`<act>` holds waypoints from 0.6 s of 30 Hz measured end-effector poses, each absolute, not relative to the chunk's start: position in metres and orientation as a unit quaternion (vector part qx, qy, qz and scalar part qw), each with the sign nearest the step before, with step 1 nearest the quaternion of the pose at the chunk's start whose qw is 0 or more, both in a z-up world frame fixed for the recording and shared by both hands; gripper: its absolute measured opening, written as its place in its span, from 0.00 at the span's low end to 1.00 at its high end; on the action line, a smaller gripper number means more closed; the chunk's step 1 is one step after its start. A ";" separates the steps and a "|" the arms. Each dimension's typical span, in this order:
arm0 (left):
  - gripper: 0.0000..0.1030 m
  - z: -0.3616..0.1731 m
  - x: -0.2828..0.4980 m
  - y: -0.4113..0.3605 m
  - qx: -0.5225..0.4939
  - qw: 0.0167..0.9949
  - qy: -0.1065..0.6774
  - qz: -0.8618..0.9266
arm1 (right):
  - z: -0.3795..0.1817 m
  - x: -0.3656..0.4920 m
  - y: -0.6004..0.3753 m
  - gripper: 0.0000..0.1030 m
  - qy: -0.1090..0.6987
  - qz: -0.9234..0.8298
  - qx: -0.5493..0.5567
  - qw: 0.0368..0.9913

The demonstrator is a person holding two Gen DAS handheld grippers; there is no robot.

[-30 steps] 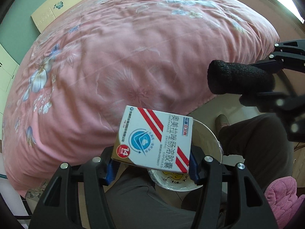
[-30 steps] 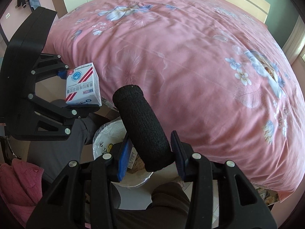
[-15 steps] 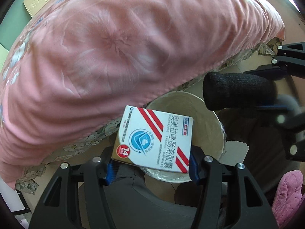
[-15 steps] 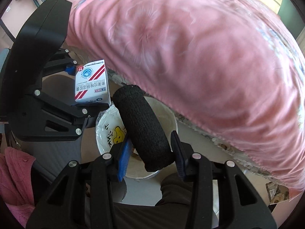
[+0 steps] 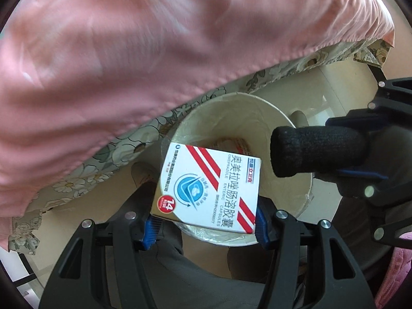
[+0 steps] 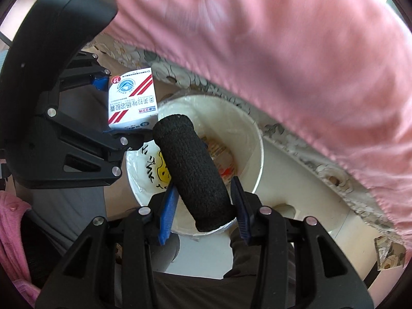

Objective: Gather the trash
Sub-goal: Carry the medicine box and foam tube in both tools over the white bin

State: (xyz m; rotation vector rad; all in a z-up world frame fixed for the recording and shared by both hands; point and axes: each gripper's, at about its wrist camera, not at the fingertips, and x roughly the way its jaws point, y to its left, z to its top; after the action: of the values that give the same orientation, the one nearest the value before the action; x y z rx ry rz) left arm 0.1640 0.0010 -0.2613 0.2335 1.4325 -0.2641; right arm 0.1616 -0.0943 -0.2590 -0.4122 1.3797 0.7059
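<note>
Bedroom floor beside a bed, pink quilt [image 5: 128, 59] hanging over a floral bed skirt [image 5: 108, 164], filling the top of both views, blurred. Pale floor [image 6: 303, 190] below it.

Left gripper [image 5: 206, 221] points down, blue pads clamped on the lower edges of a white medicine box [image 5: 209, 189] with red stripes, a blue round logo and a red "14" dot. Box sticks out forward of the fingers, flat face toward the camera, tilted. Directly past the fingertips, under the box, sits a round white trash bin [image 5: 296, 193] with a clear liner; the box overlaps its near rim. Some wrappers lie at the bottom, partly hidden.

Right gripper [image 6: 203, 203] also points down, blue pads closed on a black foam cylinder [image 6: 193, 170]. Cylinder runs forward from between the fingers, leaning left, its far end over the bin opening [image 6: 247, 134]. Bin inner wall shows a yellow cartoon print with black marks, just left of the cylinder.

In the right view the left gripper and box [image 6: 131, 97] are left of the cylinder tip, near the bin rim. In the left view the cylinder [image 5: 316, 152] comes in from the right, over the bin's right side.

Person's dark trouser legs [image 5: 180, 270] lie below the fingers, pink fabric [image 6: 13, 231] at the edge.
</note>
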 end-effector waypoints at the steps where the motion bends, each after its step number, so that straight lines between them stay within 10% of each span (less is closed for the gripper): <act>1: 0.58 -0.266 0.164 0.001 0.105 0.737 0.656 -0.122 | -0.264 0.161 -0.094 0.41 0.622 0.316 -0.185 0.693; 18: 0.58 -0.336 0.168 -0.002 0.087 0.700 0.698 -0.125 | -0.345 0.166 -0.086 0.41 0.677 0.289 -0.172 0.655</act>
State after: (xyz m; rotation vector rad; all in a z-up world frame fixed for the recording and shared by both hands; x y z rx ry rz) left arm 0.1675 -0.0019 -0.3355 0.1938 1.5552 -0.2781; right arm 0.1660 -0.0858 -0.3454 -0.3901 1.5355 0.6555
